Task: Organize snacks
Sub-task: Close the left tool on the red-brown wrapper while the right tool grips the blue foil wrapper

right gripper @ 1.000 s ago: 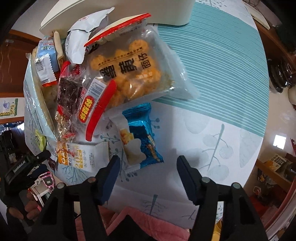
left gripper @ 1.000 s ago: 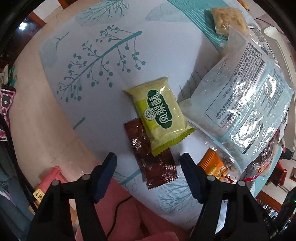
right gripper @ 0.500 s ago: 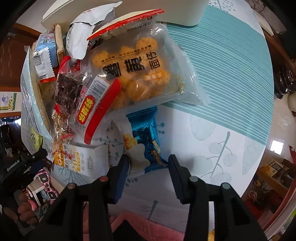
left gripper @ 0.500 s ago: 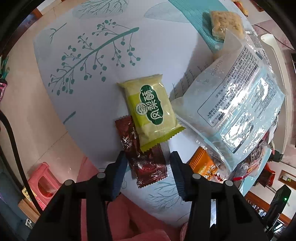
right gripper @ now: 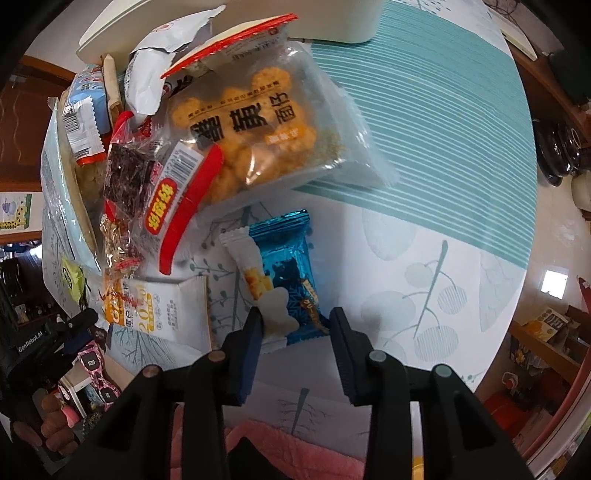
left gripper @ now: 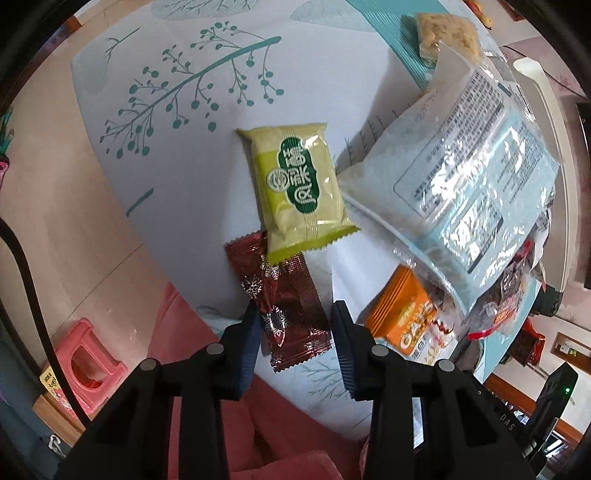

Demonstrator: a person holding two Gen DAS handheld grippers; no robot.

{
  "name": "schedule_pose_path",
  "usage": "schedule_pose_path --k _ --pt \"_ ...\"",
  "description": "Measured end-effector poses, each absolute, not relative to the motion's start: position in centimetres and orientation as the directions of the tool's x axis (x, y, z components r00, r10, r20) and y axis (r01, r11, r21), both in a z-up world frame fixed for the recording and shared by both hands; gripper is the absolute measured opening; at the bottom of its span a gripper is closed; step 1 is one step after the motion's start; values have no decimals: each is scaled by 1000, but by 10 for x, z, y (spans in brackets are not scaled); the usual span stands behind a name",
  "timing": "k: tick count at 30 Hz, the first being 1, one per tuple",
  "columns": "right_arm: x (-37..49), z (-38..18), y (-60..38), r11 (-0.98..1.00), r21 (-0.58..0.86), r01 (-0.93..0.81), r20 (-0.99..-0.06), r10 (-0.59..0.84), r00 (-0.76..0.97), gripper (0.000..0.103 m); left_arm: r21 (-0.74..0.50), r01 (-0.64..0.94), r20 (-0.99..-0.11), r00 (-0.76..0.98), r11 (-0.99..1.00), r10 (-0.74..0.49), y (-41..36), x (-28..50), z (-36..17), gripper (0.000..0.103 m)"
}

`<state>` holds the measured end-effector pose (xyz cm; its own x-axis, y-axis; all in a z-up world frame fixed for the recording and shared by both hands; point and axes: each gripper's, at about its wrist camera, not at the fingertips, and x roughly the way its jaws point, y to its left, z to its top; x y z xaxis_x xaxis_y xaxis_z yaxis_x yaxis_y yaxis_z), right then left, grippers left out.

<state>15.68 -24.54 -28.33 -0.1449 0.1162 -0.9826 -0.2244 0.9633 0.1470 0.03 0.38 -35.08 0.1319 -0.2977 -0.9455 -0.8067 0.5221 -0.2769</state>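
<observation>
In the left wrist view my left gripper [left gripper: 295, 321] is open, its fingers either side of the near end of a dark red snack packet [left gripper: 284, 306] on the table. A yellow-green packet [left gripper: 299, 192] lies partly over the red packet's far end. In the right wrist view my right gripper [right gripper: 295, 325] is open around the near ends of a blue foil packet [right gripper: 288, 273] and a white packet [right gripper: 258, 284] lying side by side. I cannot tell whether either gripper touches its packet.
A large pale blue bag [left gripper: 465, 188], an orange-and-white packet [left gripper: 406, 321] and a clear bag of round crackers [right gripper: 255, 136] are heaped between the grippers. A cream bin [right gripper: 295, 18] stands behind. The tablecloth's near edge [left gripper: 317, 384] runs under both grippers. A pink stool [left gripper: 88, 365] stands on the floor.
Both grippers have narrowed their jaws and moved down and forward, the left over the dark red packet, the right over the blue and white packets.
</observation>
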Motion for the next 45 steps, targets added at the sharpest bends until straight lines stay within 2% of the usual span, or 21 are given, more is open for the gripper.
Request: schedule_pose_path --k 9,20,29,34,45 --pt "140 -269 -272 965 169 -199 -982 148 -115 34 -293 -769 -949 161 568 -272 -21 -2 -326 36" --pt "132 -239 -304 962 226 -156 -974 224 -30 33 -338 -657 -940 265 674 -213 -30 8 -244 35" --pt "140 -198 -317 952 283 -117 -949 295 110 33 -351 -486 -914 365 800 -179 -26 41 -159 36" --pt "148 -176 -321 947 302 -108 -929 318 189 33 -314 -354 -906 389 881 -167 -31 77 -123 36" --pt "179 -137 -309 950 305 -64 -883 307 357 33 -267 -155 -881 438 951 -175 -28 161 -72 36"
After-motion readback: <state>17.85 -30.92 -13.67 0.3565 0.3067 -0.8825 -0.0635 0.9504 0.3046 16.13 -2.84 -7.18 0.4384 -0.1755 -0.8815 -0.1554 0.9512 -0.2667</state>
